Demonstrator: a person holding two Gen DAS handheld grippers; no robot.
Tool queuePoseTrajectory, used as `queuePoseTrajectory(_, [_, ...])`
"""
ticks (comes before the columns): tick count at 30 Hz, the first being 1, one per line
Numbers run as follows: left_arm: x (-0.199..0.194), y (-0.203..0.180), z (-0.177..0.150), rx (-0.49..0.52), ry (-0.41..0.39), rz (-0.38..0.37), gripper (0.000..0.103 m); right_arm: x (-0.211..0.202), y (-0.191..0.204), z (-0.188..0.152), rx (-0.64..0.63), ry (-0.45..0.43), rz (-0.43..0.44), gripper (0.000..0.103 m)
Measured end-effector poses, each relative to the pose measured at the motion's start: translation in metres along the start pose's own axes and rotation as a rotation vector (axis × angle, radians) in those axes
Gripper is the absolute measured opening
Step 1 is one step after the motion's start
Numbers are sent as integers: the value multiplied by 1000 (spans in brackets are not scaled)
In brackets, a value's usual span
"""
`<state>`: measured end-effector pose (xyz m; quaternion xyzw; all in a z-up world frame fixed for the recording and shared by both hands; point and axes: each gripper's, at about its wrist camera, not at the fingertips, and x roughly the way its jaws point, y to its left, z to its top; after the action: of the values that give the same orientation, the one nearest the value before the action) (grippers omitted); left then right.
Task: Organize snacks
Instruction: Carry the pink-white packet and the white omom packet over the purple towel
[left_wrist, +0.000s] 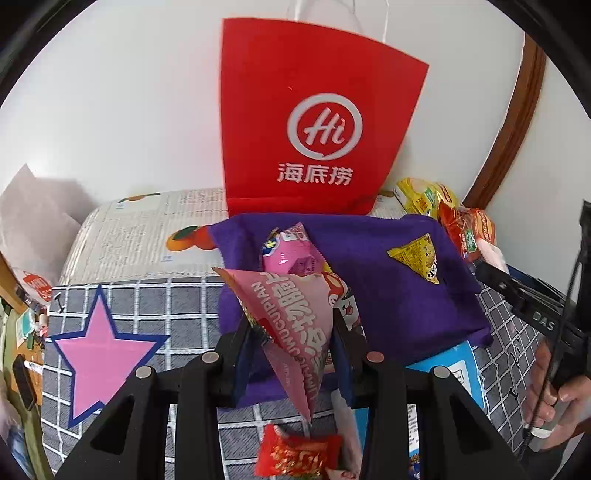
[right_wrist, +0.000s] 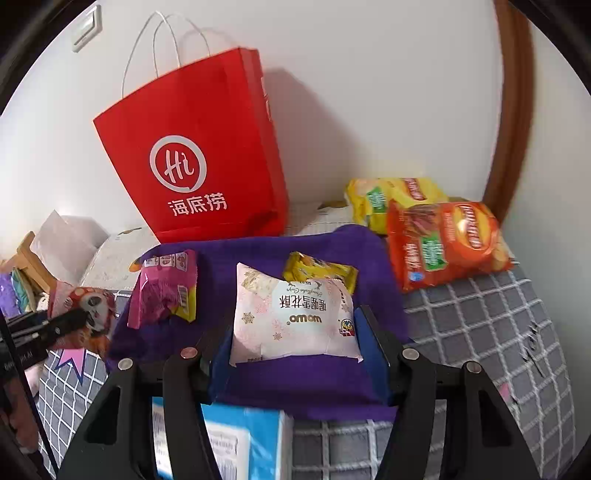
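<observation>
My left gripper (left_wrist: 295, 328) is clamped on a pale pink snack packet (left_wrist: 291, 314), held up over the purple cloth (left_wrist: 388, 291). My right gripper (right_wrist: 295, 332) has its jaws wide around a white snowflake pastry pack (right_wrist: 291, 314) lying on that cloth. At ten o'clock of it lies a magenta packet (right_wrist: 164, 288), at one o'clock a yellow one (right_wrist: 317, 271). Farther out at two o'clock, orange chips (right_wrist: 447, 243). Farthest, at eleven o'clock, the red paper bag (right_wrist: 199, 155) stands against the wall.
</observation>
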<state>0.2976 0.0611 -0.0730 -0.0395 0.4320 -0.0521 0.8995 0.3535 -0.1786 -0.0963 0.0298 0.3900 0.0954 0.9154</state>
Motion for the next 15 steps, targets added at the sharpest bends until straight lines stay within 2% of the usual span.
queuePoseTrajectory(5, [13, -12, 4, 48, 0, 18, 36, 21, 0, -6, -29, -3, 4, 60])
queuePoseTrajectory(8, [20, -18, 5, 77, -12, 55, 36, 29, -3, -14, -36, -4, -19, 60])
queuePoseTrajectory(13, [35, -18, 6, 72, 12, 39, 36, 38, -5, -26, -64, -9, -15, 60])
queuePoseTrajectory(15, [38, -17, 5, 71, 16, 36, 36, 44, -6, -32, -78, -2, -39, 60])
